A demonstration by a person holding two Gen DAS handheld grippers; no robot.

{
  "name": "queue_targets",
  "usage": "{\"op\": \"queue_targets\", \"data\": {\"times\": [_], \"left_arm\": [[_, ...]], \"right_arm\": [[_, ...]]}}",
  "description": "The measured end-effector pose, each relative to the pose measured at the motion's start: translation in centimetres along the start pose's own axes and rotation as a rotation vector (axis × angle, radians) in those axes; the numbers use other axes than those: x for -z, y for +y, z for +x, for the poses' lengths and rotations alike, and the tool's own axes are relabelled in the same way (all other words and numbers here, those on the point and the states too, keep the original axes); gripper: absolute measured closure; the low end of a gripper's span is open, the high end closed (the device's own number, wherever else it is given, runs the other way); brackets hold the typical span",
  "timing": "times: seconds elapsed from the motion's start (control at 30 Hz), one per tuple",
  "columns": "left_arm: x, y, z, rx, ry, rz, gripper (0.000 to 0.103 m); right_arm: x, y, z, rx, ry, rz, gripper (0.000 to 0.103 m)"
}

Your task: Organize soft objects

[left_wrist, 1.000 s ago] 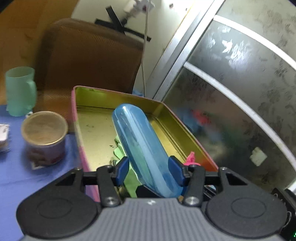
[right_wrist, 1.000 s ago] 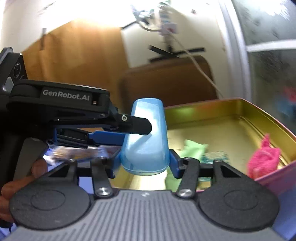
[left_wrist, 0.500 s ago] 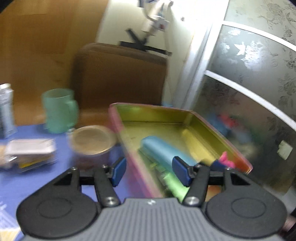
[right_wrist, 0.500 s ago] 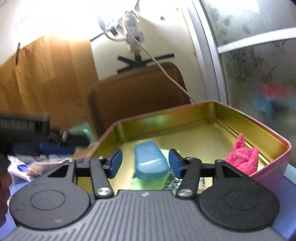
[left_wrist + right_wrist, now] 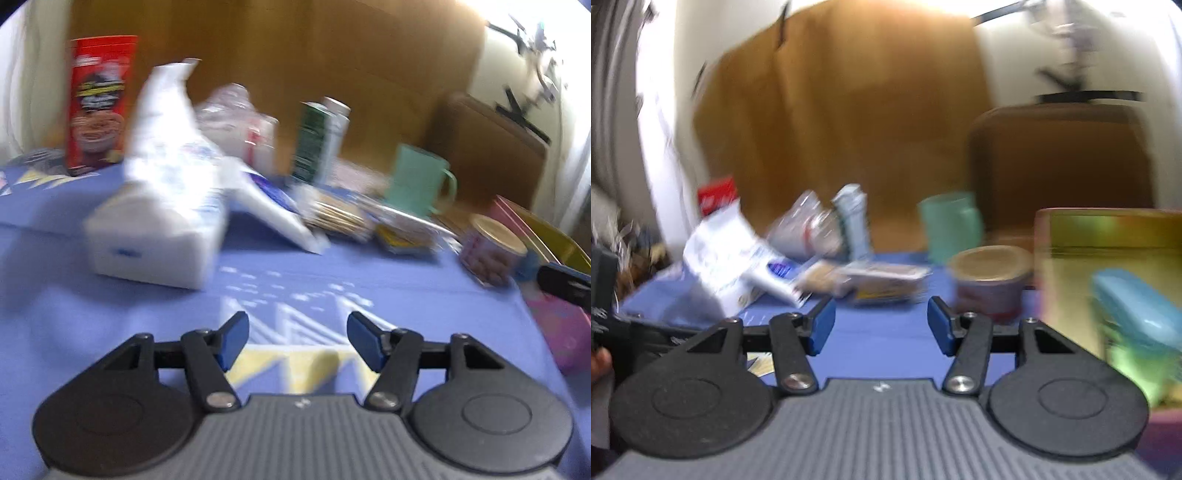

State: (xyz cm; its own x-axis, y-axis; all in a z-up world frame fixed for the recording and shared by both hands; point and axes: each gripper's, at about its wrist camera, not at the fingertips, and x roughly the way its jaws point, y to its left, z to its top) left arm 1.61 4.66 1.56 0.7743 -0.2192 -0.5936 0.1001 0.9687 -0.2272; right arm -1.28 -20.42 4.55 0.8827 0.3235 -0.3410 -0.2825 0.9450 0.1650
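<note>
Both grippers have let go of the blue soft tube and swung away from the tin; a second ago each one pinched that tube above the tin, and now it lies inside. The left gripper point(image 5: 297, 341) hangs with its jaws wide apart and nothing between them, over the blue patterned cloth of the worktop point(image 5: 110, 306). The right gripper point(image 5: 881, 326) is likewise spread wide and empty, above the same cloth point(image 5: 882, 339).

From the right wrist view, the blue soft tube point(image 5: 1137, 314) rests in the gold-lined tin point(image 5: 1108, 229) at the worktop's right edge, lying on something green point(image 5: 1134, 365) that is too blurred to name. In the left wrist view only a corner of that tin point(image 5: 546, 229) shows at the right edge, with a dark part of the other gripper in front of it.

Both views are smeared by motion. A round can point(image 5: 493, 245) with a tan lid stands just beside the tin, and a mint-green mug point(image 5: 421, 181) stands behind it toward the far edge. A white tissue box point(image 5: 159, 236) sits toward the left, with a sheet sticking up from it. A red carton point(image 5: 98, 103) stands at the far left corner, and a tall green and white carton point(image 5: 321, 142) stands upright near the far edge. Flat packets point(image 5: 369, 218) lie between the tissue box and the can.
</note>
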Motion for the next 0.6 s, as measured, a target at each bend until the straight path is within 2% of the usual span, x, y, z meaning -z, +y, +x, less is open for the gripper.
{"op": "queue_targets", "data": {"times": [0.07, 0.23, 0.33, 0.37, 0.4, 0.47, 0.53, 0.6], "left_arm": [[0.3, 0.8, -0.3, 0.032, -0.035, -0.025, 0.042], [0.2, 0.7, -0.8, 0.078, -0.067, -0.033, 0.042], [0.3, 1.2, -0.6, 0.101, -0.070, -0.054, 0.042], [0.3, 1.5, -0.5, 0.107, -0.068, -0.066, 0.042], [0.3, 1.7, -0.5, 0.115, -0.068, -0.080, 0.042], [0.4, 2.1, -0.6, 0.124, -0.069, -0.105, 0.041], [0.4, 2.3, -0.6, 0.128, -0.072, -0.120, 0.041], [0.5, 2.4, -0.9, 0.133, -0.079, -0.129, 0.041]], "right_arm": [[-0.5, 2.1, 3.7, 0.005, 0.050, -0.103, 0.045], [-1.2, 5.7, 13.1, 0.108, 0.147, -0.362, 0.046], [-1.0, 6.9, 16.2, 0.149, 0.151, -0.480, 0.046], [-0.9, 7.2, 16.9, 0.161, 0.149, -0.529, 0.050], [-0.9, 7.5, 17.2, 0.166, 0.156, -0.566, 0.067], [-0.7, 7.9, 16.7, 0.188, 0.126, -0.637, 0.080], [-1.0, 7.9, 14.6, 0.185, 0.077, -0.644, 0.086], [-1.7, 7.8, 11.0, 0.145, 0.028, -0.571, 0.091]]}}
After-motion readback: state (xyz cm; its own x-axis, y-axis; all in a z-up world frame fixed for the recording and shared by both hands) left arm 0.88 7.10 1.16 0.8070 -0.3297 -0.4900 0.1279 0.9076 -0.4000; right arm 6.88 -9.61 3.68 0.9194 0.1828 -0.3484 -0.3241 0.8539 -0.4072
